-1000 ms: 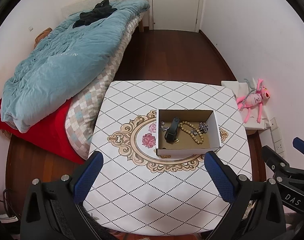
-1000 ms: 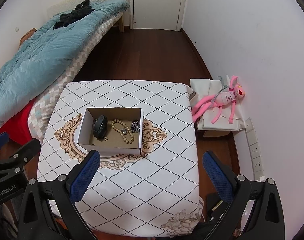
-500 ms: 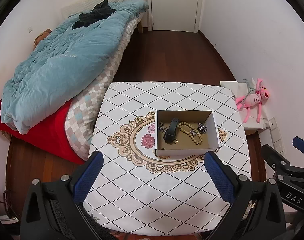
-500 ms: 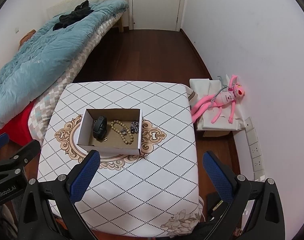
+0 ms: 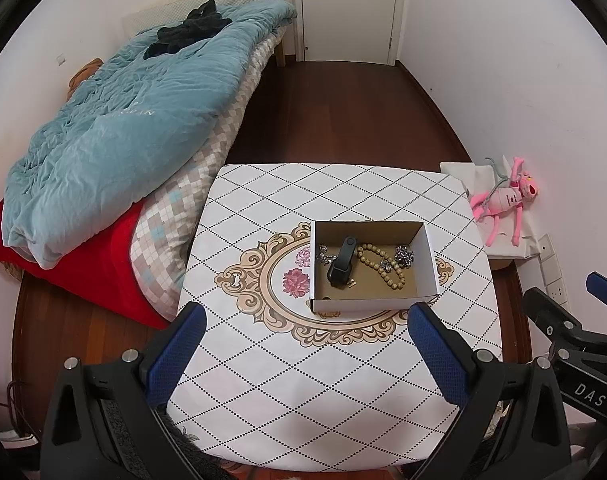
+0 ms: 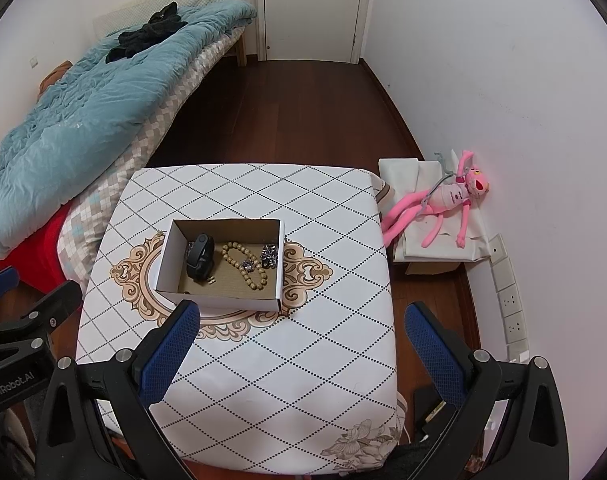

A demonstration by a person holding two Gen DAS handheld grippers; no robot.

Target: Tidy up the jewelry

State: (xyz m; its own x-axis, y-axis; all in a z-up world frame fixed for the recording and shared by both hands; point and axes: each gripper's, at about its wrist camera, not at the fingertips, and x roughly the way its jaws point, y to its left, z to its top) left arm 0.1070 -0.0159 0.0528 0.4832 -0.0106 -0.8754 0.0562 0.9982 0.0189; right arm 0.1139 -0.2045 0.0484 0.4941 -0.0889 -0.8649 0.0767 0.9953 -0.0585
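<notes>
An open white cardboard box (image 5: 429, 256) (image 6: 165, 258) sits on the table. Inside lie a black wristband (image 5: 340, 264) (image 6: 199, 258), a tan bead bracelet (image 5: 381, 266) (image 6: 243, 266) and small silver pieces (image 5: 403, 256) (image 6: 268, 254). A small gold piece (image 5: 328, 313) pokes out under the box's near edge. My left gripper (image 5: 305, 338) is open and empty, held above the near part of the table. My right gripper (image 6: 301, 338) is open and empty, near the table's front right.
The table has a white diamond-pattern cloth (image 5: 303, 380) (image 6: 263, 380). A bed with a teal quilt (image 5: 115, 132) stands to the left. A pink plush toy (image 6: 439, 204) lies on a low stand to the right. Dark wood floor and a door (image 5: 347, 8) lie beyond.
Both grippers have drawn back slightly from the box, which looks a little farther away. Nothing on the table has moved.
</notes>
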